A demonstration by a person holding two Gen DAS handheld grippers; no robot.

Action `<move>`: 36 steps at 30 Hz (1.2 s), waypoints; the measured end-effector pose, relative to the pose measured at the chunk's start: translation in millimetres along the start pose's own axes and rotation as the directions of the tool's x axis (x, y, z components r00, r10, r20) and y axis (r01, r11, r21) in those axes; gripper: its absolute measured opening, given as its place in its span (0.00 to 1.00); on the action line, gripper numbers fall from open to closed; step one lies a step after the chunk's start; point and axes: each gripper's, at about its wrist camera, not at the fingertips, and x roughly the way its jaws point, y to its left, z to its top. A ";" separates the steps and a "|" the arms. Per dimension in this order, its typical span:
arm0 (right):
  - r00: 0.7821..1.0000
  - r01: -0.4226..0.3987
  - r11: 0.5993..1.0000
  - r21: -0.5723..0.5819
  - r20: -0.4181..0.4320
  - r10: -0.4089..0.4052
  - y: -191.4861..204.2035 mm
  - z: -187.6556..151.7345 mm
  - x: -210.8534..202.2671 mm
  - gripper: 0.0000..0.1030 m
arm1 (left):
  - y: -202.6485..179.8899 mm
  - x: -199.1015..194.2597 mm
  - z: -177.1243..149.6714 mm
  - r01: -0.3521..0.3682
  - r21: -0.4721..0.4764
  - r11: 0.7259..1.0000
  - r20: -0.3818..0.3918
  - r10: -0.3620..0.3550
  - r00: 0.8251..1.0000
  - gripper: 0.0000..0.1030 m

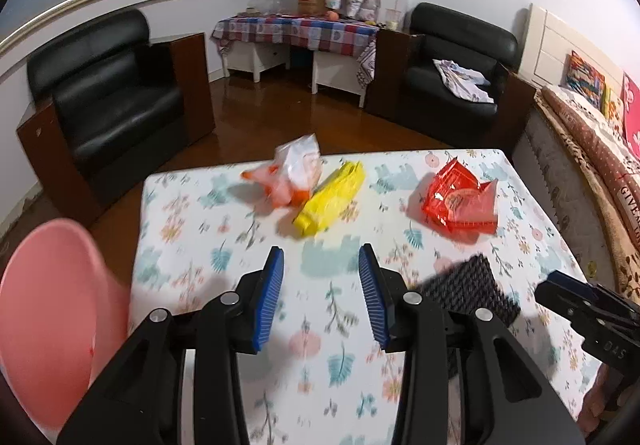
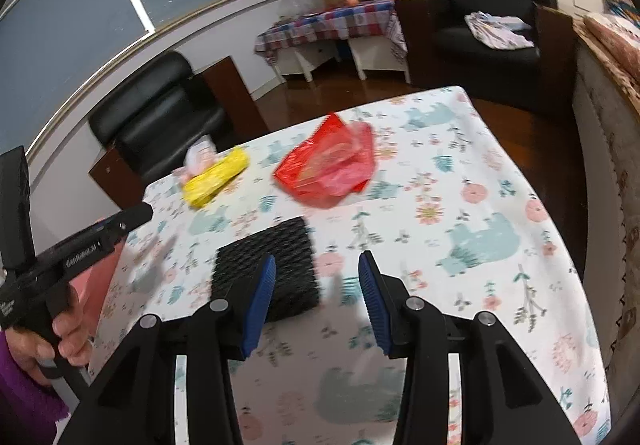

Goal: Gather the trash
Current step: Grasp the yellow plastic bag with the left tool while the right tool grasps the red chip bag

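- The left gripper (image 1: 321, 299) hangs over the near half of the table (image 1: 520, 245), its ribbed blue pads (image 1: 270, 301) spread wide apart with nothing between them.
- The right gripper (image 2: 316, 303) is likewise released, its jaws parted and empty; a black foam mesh sleeve (image 2: 266, 271), square with a diamond-net texture, lies flat on the cloth just beyond its left pad, partly hidden behind that pad.
- In the left wrist view the same mesh sleeve (image 1: 470, 291) sits at about 3 o'clock of the left gripper, close by its right finger.
- The table wears a smooth white cloth printed with pale elephants, leaves and flowers.
- A crumpled yellow plastic wrapper (image 1: 330, 199), long and glossy, lies at 12 o'clock from the left gripper, well apart from it.
- Touching the wrapper's far left side is a puffy clear-and-orange plastic bag (image 1: 294, 175).
- A creased, shiny red plastic bag (image 1: 460, 201) rests at about 1 o'clock, apart from the yellow one.
- From the right wrist, that red bag (image 2: 330, 165) is at 12 o'clock and the yellow wrapper (image 2: 216, 177) at 11 o'clock.
- A smooth pink plastic bin (image 1: 48, 309), round-rimmed, stands off the table's left edge at 9 o'clock of the left gripper.
- Black leather armchairs (image 1: 112, 101) stand on the polished wooden floor behind.
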 end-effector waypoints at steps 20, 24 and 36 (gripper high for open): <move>1.000 0.006 0.999 0.044 -0.024 -0.005 -19.2 28.2 33.8 0.48 | -8.7 92.5 22.4 -0.010 0.137 0.991 -0.079 0.021 0.997 0.38; 0.999 0.019 0.999 0.035 -0.038 -0.018 -20.3 28.4 38.6 0.48 | -12.6 98.2 16.6 0.007 0.135 0.991 -0.086 0.005 0.996 0.30; 0.998 -0.056 0.996 -0.067 0.007 0.057 5.1 48.3 45.8 0.48 | -12.6 58.0 -0.3 0.070 0.043 0.997 -0.059 -0.067 0.996 0.13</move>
